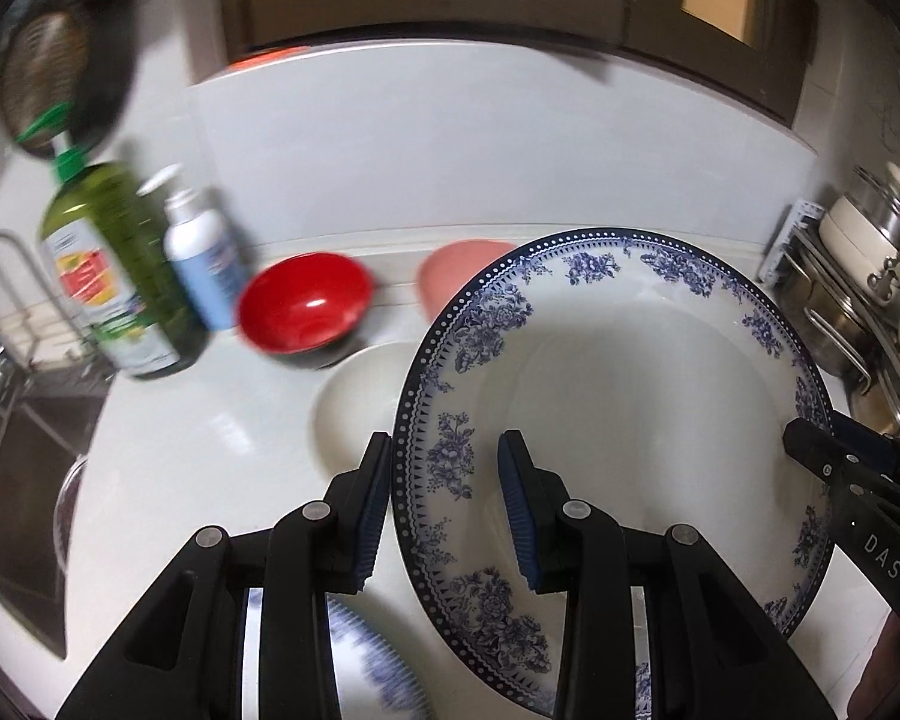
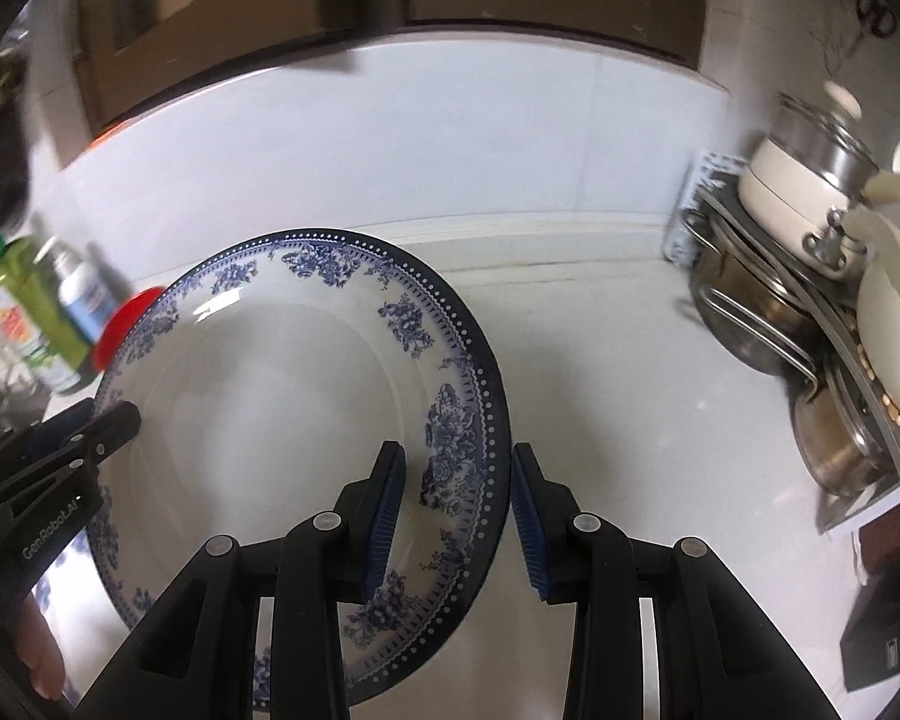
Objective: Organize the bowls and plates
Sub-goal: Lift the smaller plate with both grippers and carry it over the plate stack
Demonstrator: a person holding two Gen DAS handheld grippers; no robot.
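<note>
A large white plate with a blue floral rim point(image 1: 630, 372) hangs tilted above the counter, held from both sides. My left gripper point(image 1: 447, 510) is shut on its left rim, one pad outside and one inside the plate. My right gripper point(image 2: 456, 516) is shut on the right rim of the same plate point(image 2: 282, 396). Each gripper also shows at the far edge of the other's view, the right gripper point(image 1: 840, 468) and the left gripper point(image 2: 90, 438). On the counter beyond lie a red bowl point(image 1: 306, 300), a pink bowl point(image 1: 450, 276) and a white dish point(image 1: 354, 402). Another blue-patterned dish point(image 1: 378, 678) lies below my left gripper.
A green oil bottle point(image 1: 120, 276) and a white spray bottle point(image 1: 201, 264) stand at the left, by the sink point(image 1: 18, 480). A rack of pots and lids point(image 2: 810, 330) fills the right corner. White counter point(image 2: 630, 420) lies right of the plate.
</note>
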